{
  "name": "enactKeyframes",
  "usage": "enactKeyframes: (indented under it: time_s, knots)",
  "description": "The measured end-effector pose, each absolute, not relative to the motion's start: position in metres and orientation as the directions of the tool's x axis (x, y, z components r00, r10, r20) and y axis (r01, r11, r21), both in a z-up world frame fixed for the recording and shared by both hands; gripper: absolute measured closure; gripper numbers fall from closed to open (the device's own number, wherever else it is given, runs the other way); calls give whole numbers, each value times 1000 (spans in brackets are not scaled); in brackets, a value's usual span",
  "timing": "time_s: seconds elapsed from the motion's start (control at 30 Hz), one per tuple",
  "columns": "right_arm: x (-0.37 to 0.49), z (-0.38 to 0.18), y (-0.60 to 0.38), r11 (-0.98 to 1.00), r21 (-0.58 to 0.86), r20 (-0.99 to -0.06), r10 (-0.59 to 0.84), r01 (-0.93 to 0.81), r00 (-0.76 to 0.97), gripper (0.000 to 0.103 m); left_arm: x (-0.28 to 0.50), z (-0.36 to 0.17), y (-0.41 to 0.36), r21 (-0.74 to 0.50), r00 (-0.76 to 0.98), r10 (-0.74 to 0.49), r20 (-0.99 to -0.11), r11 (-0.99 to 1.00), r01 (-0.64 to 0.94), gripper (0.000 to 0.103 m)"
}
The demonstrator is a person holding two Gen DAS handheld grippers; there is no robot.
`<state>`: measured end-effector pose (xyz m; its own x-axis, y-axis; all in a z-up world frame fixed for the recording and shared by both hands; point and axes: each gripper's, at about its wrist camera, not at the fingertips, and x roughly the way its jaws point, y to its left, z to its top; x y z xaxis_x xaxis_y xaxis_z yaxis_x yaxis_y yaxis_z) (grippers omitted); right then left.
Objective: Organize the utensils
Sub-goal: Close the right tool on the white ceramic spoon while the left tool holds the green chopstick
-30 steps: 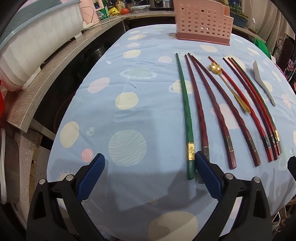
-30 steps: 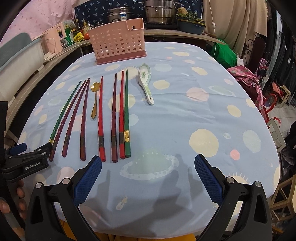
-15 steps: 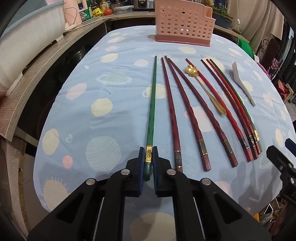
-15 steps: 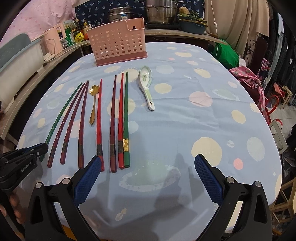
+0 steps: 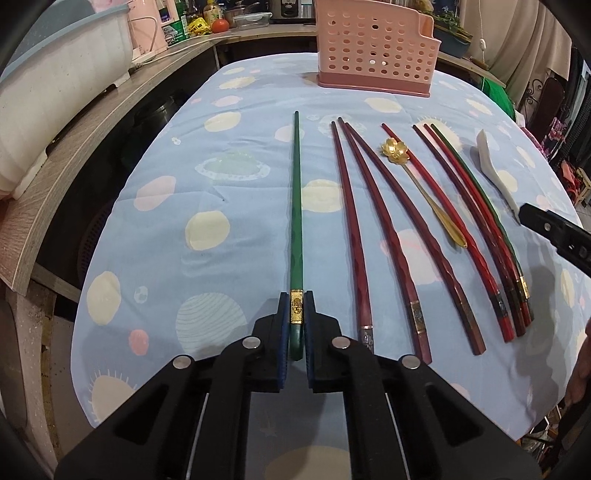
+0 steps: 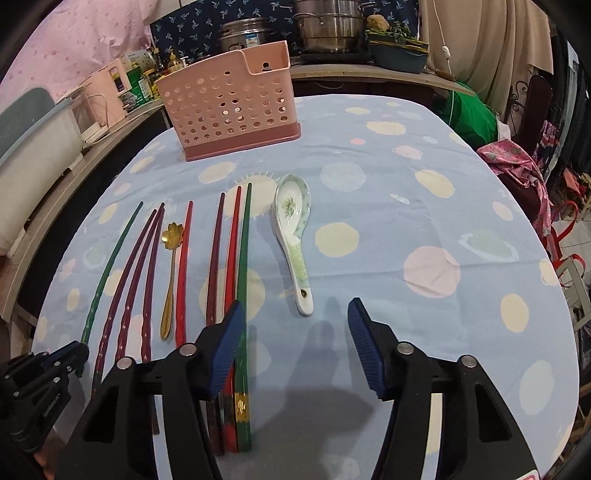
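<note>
My left gripper (image 5: 295,321) is shut on the gold-banded end of a green chopstick (image 5: 296,206), the leftmost of a row on the blue tablecloth. Several dark red and red chopsticks (image 5: 388,236), a gold flower spoon (image 5: 397,151), a second green chopstick (image 6: 243,258) and a white ceramic spoon (image 6: 291,221) lie to its right. The jaws of my right gripper (image 6: 295,347) are closing. The second green chopstick lies just inside its left pad, unpressed, and the ceramic spoon's handle tip is ahead of the gap. A pink perforated basket (image 6: 229,110) stands at the far end.
A wooden counter (image 5: 74,147) with a white tub (image 5: 55,81) runs along the table's left edge. Steel pots (image 6: 325,29) sit behind the basket. A chair draped in pink cloth (image 6: 517,162) stands off the right edge.
The left jaws closed on the green chopstick's end and have stayed there. The right gripper moved forward over the right-hand chopsticks, and its jaws narrowed.
</note>
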<state>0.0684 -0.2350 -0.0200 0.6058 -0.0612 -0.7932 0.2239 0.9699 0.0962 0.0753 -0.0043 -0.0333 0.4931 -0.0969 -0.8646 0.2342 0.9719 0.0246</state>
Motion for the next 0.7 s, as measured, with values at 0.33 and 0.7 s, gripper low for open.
enactKeyframes:
  time_s: [0.33, 0.7]
  knots:
    - [92, -35, -235, 978, 68, -812, -62, 199, 580, 91, 81, -34, -7, 42, 501, -83, -861, 972, 233, 96]
    - [86, -29, -234, 979, 67, -806, -59, 190, 589, 93, 81, -33, -6, 33, 492, -87, -867, 973, 229, 96]
